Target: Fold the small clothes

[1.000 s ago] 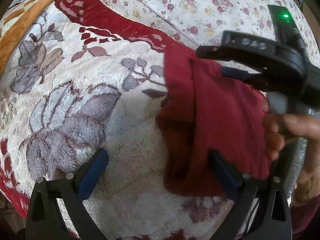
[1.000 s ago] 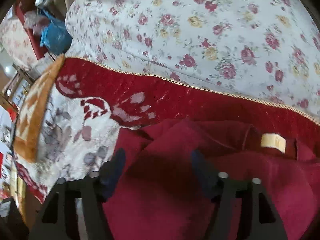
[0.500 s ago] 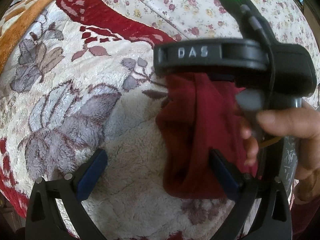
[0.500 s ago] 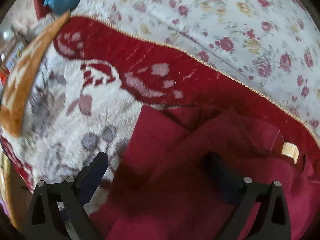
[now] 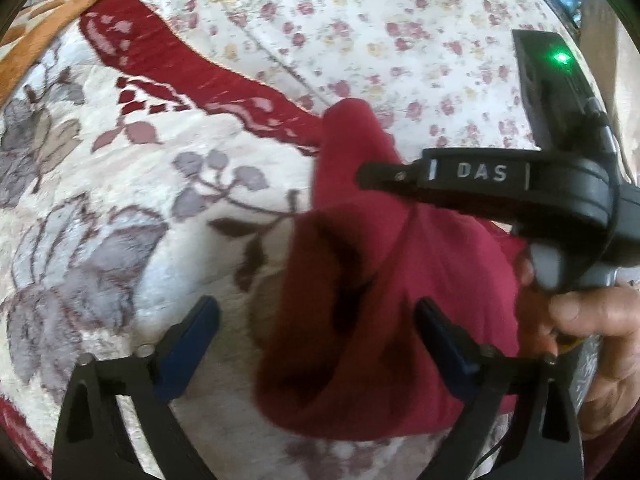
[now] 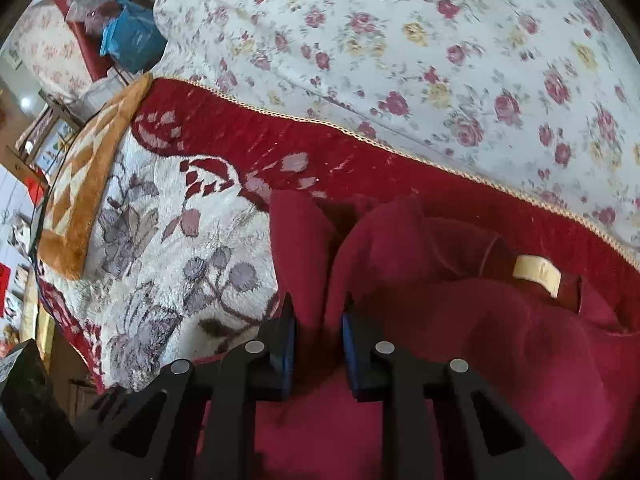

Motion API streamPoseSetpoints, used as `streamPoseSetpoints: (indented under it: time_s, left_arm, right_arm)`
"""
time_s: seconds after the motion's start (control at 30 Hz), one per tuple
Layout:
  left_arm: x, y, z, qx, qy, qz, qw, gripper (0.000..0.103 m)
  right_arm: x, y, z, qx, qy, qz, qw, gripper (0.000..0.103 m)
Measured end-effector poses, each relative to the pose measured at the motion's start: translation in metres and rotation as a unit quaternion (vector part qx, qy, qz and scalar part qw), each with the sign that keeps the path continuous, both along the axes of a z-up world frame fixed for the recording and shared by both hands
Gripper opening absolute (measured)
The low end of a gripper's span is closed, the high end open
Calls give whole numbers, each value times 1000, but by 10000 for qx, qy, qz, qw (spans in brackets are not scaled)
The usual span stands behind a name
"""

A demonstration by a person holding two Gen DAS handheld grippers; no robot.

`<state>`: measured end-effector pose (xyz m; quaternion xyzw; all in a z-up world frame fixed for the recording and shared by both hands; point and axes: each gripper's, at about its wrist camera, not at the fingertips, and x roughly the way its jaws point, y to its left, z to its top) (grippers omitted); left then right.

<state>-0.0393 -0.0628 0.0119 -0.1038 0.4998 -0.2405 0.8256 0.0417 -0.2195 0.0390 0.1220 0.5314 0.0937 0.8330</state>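
A dark red garment (image 5: 380,280) lies on a plush flowered blanket (image 5: 120,200). In the right wrist view the garment (image 6: 460,320) shows a cream neck label (image 6: 536,270). My right gripper (image 6: 318,332) is shut on a raised fold of the garment's left edge and lifts it. It also shows in the left wrist view (image 5: 500,184), black and marked DAS, over the garment. My left gripper (image 5: 316,328) is open and empty, its fingers spread either side of the garment's near left edge.
A white sheet with red roses (image 6: 440,60) covers the bed behind the blanket's red border (image 6: 360,152). An orange patterned cloth (image 6: 84,184) lies at the far left edge. Bags and clutter (image 6: 120,36) sit beyond the bed corner.
My right gripper has closed on the garment's left edge and pulled a fold upward. My left gripper has stayed open in nearly the same place.
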Motion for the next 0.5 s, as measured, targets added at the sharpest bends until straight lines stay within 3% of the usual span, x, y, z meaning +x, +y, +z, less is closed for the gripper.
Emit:
streamPoseSetpoints:
  time_s: [0.1, 0.4, 0.47, 0.5]
  left_arm:
    - [1, -6, -2, 193, -55, -22, 9998, 88]
    - [6, -3, -5, 205, 20, 95, 9997, 88]
    - [5, -3, -5, 224, 18, 81, 9997, 85]
    - [6, -3, -5, 243, 28, 87, 9997, 77]
  right_arm:
    - [-2, 0, 0, 23, -11, -8, 10000, 22]
    - [-5, -4, 1, 70, 35, -13, 10000, 22]
    - [-5, -4, 1, 59, 40, -8, 10000, 22]
    - [-5, -3, 1, 39, 54, 5, 10000, 22]
